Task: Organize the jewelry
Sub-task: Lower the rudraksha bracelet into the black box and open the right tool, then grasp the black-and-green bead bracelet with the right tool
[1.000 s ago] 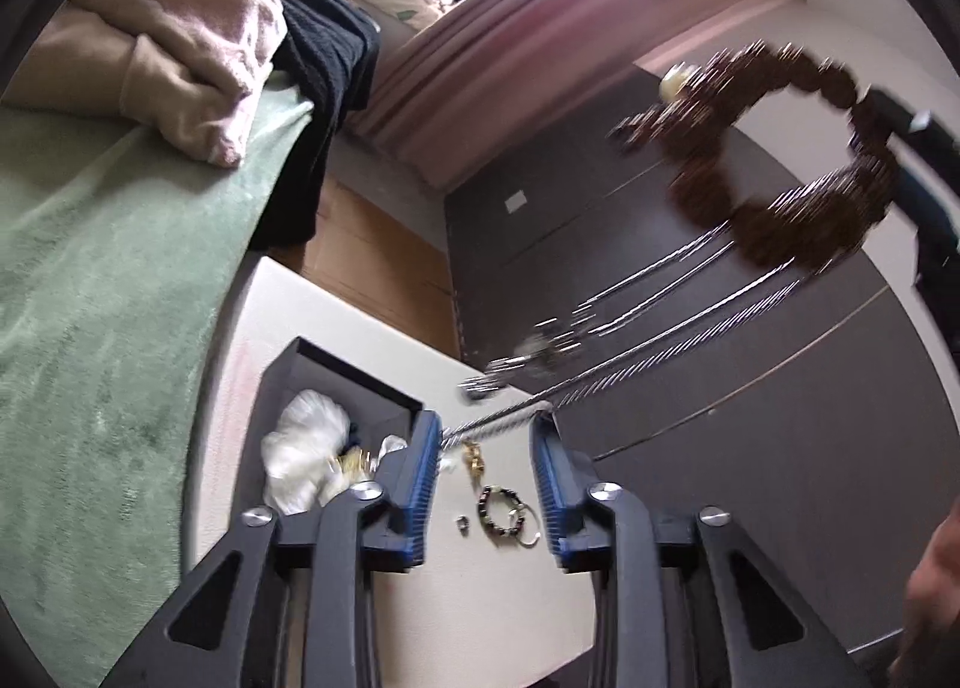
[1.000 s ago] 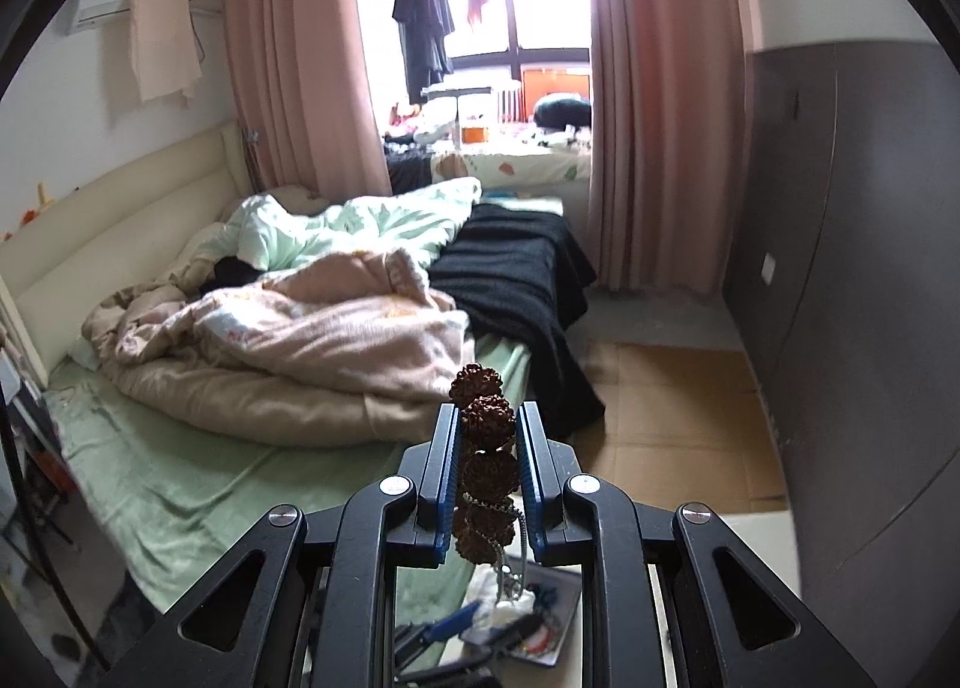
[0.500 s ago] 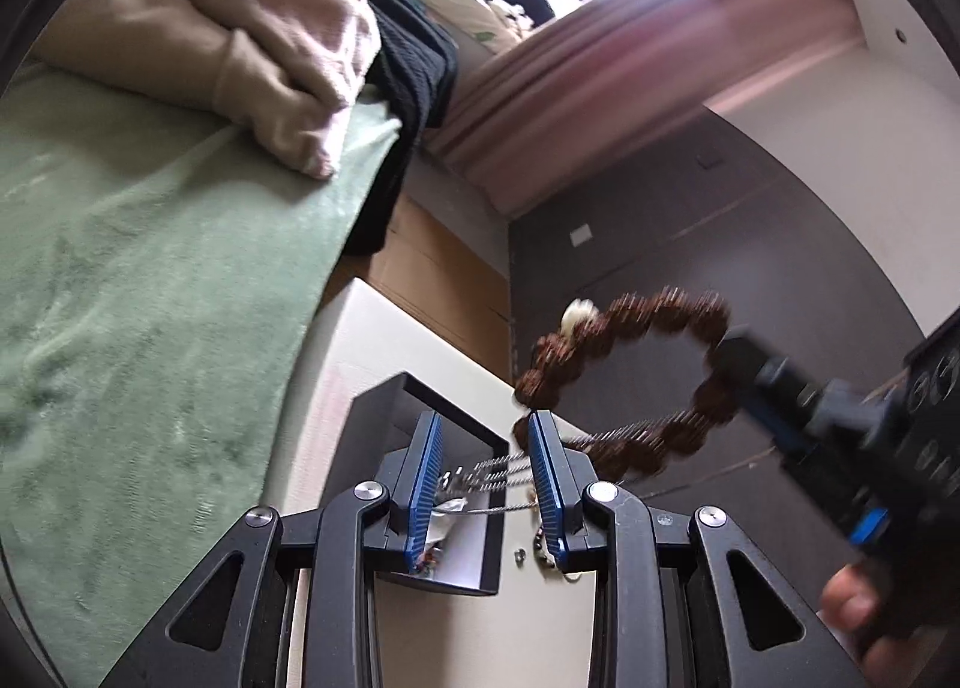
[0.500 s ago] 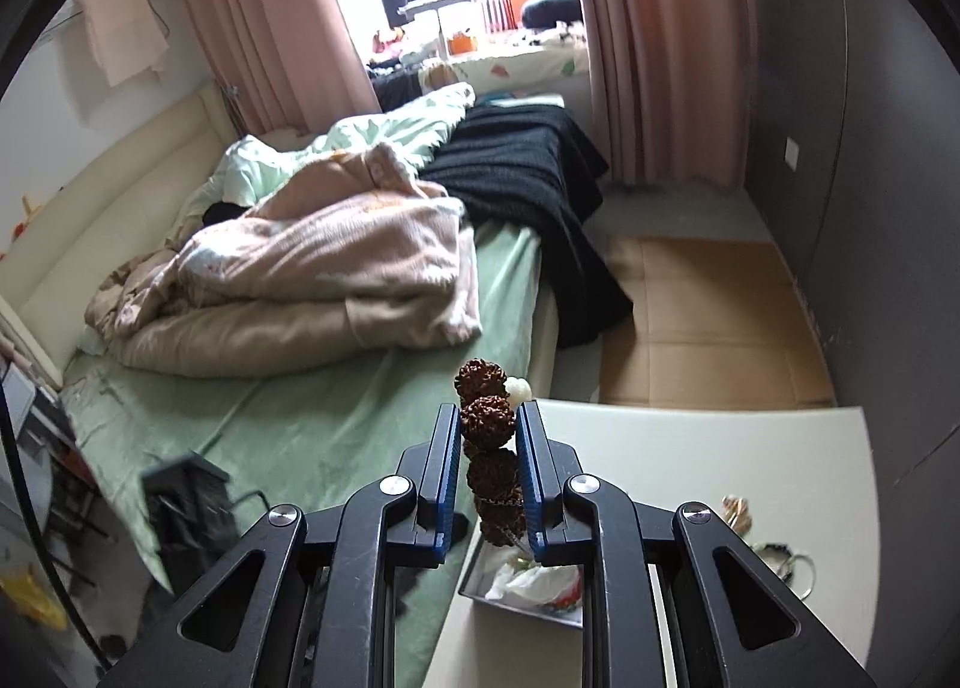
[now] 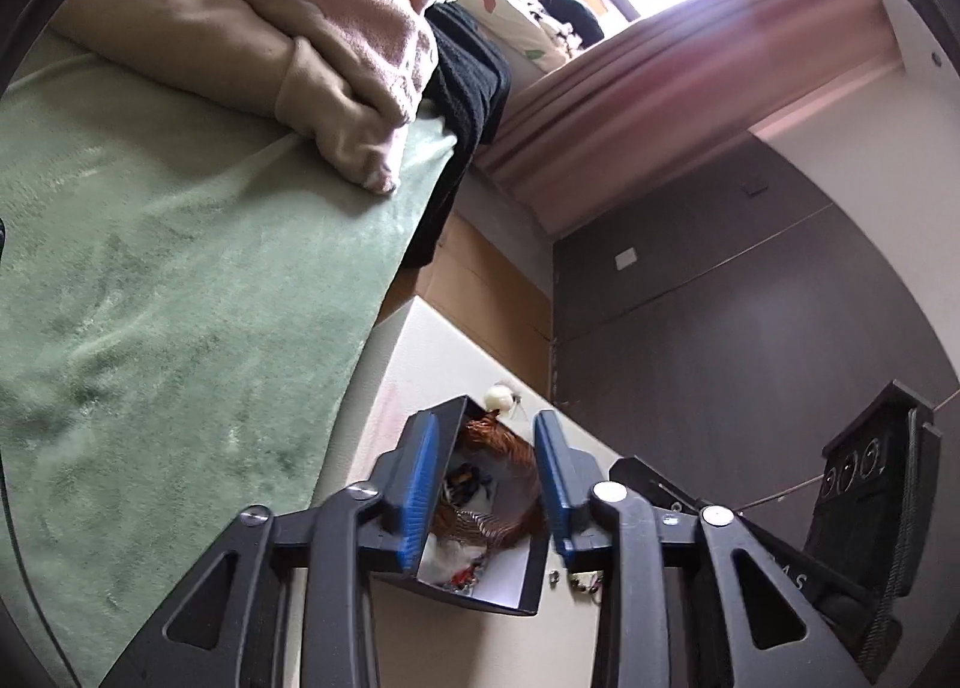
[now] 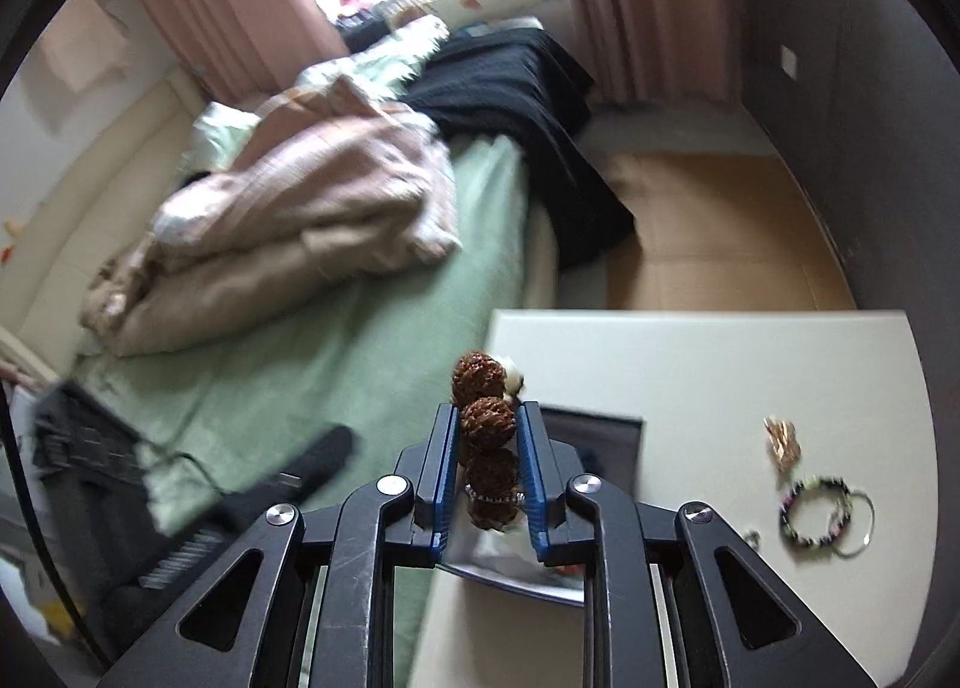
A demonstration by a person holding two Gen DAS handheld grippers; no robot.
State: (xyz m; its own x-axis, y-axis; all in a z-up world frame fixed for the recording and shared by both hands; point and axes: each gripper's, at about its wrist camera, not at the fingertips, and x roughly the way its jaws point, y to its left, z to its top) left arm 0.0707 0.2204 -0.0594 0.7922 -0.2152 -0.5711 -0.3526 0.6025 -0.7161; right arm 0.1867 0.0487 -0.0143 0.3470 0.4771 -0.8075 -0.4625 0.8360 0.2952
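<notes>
At the far left lies the bed (image 5: 180, 298) with its green sheet, a heap of pink and beige quilts (image 6: 300, 220) and a black blanket (image 6: 522, 105) at its foot, pink curtains (image 5: 630, 105) behind. Beside the bed stands a white table (image 6: 720, 364), and on its near left part sits a black box (image 5: 516, 586), open on top. The left gripper (image 5: 486, 448) hovers just above the box with its blue-padded jaws opening; nothing is pressed between them, and through the gap the box's contents show: brown beads blurred in a loop, a bit of silver chain and some white stuffing. The right gripper (image 6: 487, 436) points down over the same box, its jaws easing apart yet with the pads against the bracelet (image 6: 486, 424), a string of rough brown beads with one white bead at the far end; the upper beads stick out past the fingertips, the lower ones hang toward the box. Further right on the table lie a small gold piece (image 6: 782, 442), then a dark beaded bracelet (image 6: 816, 511) touching a thin ring (image 6: 855, 526). A grey wall (image 5: 720, 340) closes the right side.
</notes>
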